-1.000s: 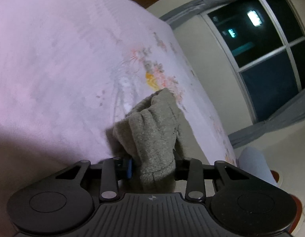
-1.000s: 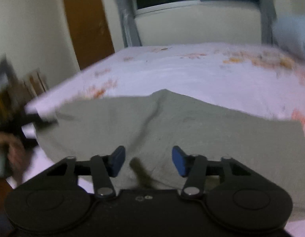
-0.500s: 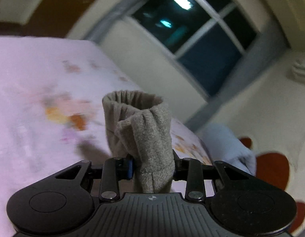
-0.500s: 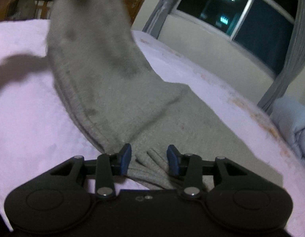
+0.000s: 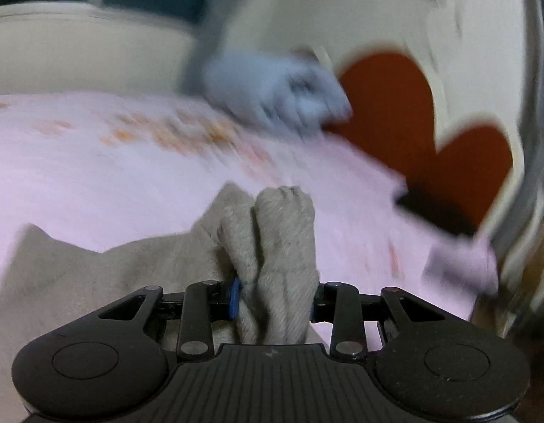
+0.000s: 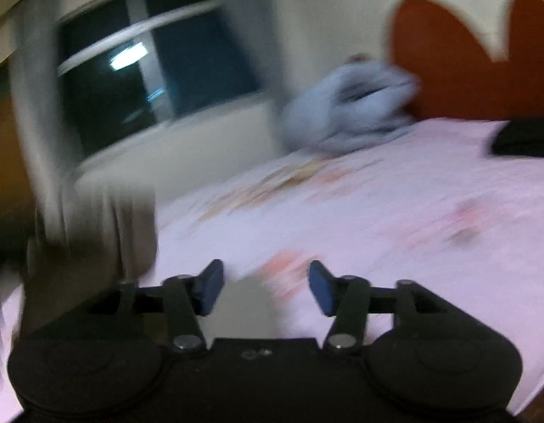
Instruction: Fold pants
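Observation:
The grey-beige pants [image 5: 95, 268] lie spread over the pink bed sheet [image 5: 131, 176], low and left in the left wrist view. My left gripper [image 5: 275, 299] is shut on a bunched fold of the pants [image 5: 279, 232], which stands up between the jaws. In the right wrist view my right gripper [image 6: 265, 287] hovers over the sheet [image 6: 378, 218], its jaws opening and nothing between them. A blurred hanging part of the pants [image 6: 106, 232] shows at the left of that view. Both views are motion-blurred.
A crumpled light-blue blanket [image 5: 272, 88] lies at the head of the bed [image 6: 346, 105]. A red heart-shaped headboard [image 5: 395, 112] stands behind it. A black object [image 6: 522, 137] rests on the sheet near the headboard. A dark window [image 6: 148, 70] with grey curtains fills the far wall.
My left gripper swung across the bed toward the headboard, still holding the pants fold. My right gripper let go of the pants, opened wider and swung off them over bare sheet.

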A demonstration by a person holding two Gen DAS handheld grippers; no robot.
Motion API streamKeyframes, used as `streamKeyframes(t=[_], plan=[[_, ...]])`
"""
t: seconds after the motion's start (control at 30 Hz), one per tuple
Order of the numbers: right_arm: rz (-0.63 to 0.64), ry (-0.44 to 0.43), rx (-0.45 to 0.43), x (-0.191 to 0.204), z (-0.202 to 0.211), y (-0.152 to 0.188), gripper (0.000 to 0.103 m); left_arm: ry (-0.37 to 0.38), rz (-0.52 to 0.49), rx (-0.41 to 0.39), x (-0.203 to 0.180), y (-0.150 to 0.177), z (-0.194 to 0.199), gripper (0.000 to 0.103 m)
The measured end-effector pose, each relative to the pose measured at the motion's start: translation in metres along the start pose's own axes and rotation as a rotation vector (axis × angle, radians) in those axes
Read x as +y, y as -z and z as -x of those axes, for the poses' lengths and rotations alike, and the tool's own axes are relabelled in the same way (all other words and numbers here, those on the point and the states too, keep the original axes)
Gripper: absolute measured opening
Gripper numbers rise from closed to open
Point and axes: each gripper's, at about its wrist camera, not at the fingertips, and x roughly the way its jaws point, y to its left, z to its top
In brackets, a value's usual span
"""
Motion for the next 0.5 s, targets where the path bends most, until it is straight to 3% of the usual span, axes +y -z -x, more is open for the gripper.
streamKeyframes(t=[0.07,0.17,0.37,0.47,0.5], plan=[[-0.011,-0.005,-0.009,-0.022,0.002,-0.013,0.063,-0.067,-0.052,0.133,-0.034,0.024,-0.037,0.035],[-0.031,-0.007,-0.021,-0.042,0.006,-0.016,0.063,-0.158,-0.137,0.087,-0.055,0.042,-0.039,0.036],[-0.087,-0.037,0.027,-0.062,0.008,0.003,0.066,-0.309,-0.306,-0.054,-0.068,0.023,-0.002,0.036],[-0.092,-0.064,0.014,-0.061,0.011,0.002,0.071,-0.404,-0.372,-0.016,-0.073,0.018,-0.018,0.036],[-0.097,-0.063,0.020,-0.061,0.009,0.002,0.071,-0.380,-0.390,0.053,-0.078,0.022,-0.031,0.036]])
